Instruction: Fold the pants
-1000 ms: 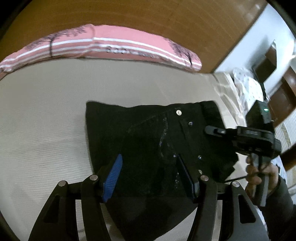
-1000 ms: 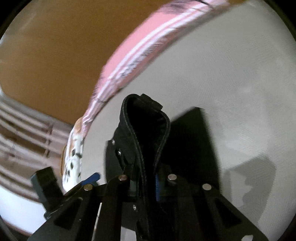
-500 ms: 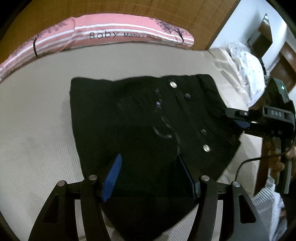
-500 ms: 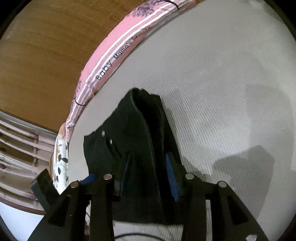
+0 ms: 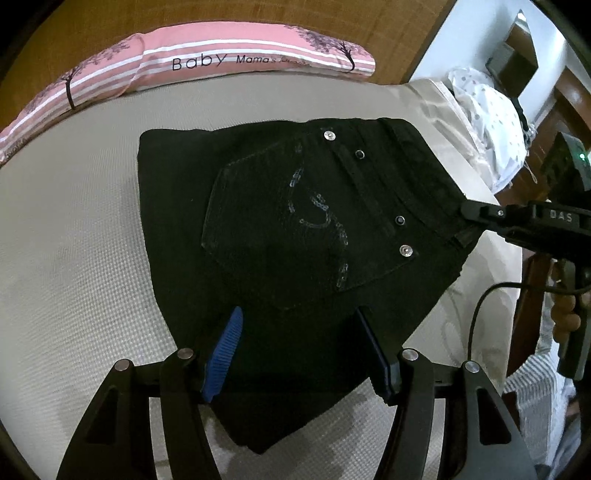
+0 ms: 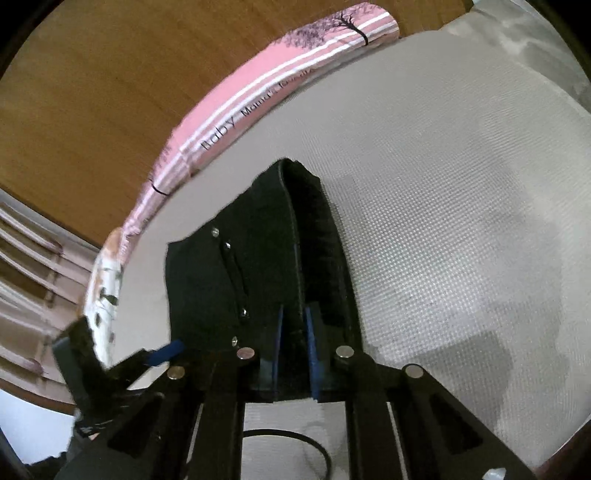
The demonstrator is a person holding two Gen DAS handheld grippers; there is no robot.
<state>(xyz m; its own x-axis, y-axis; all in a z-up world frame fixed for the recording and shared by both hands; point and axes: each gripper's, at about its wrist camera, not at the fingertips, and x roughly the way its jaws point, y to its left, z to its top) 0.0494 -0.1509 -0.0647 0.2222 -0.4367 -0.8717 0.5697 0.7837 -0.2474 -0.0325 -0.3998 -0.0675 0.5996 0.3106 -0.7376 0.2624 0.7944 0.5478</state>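
Black pants (image 5: pixel 295 236) lie folded on a grey-beige mattress (image 5: pixel 74 258), back pocket with a sequin pattern facing up. My left gripper (image 5: pixel 299 332) is open just above the pants' near edge, its blue-padded fingers apart and holding nothing. My right gripper (image 6: pixel 293 325) is shut on the waistband corner of the pants (image 6: pixel 266 258); in the left wrist view it (image 5: pixel 476 218) reaches in from the right at that corner.
A pink striped "Baby" pillow (image 5: pixel 207 70) lies along the wooden headboard (image 5: pixel 221 18). A white dotted cloth (image 5: pixel 491 110) sits at the bed's right edge. A black cable (image 6: pixel 295 443) hangs below my right gripper.
My right gripper opened over the waistband half a second ago and has shut on it again. The left gripper has moved closer over the pants, still open.
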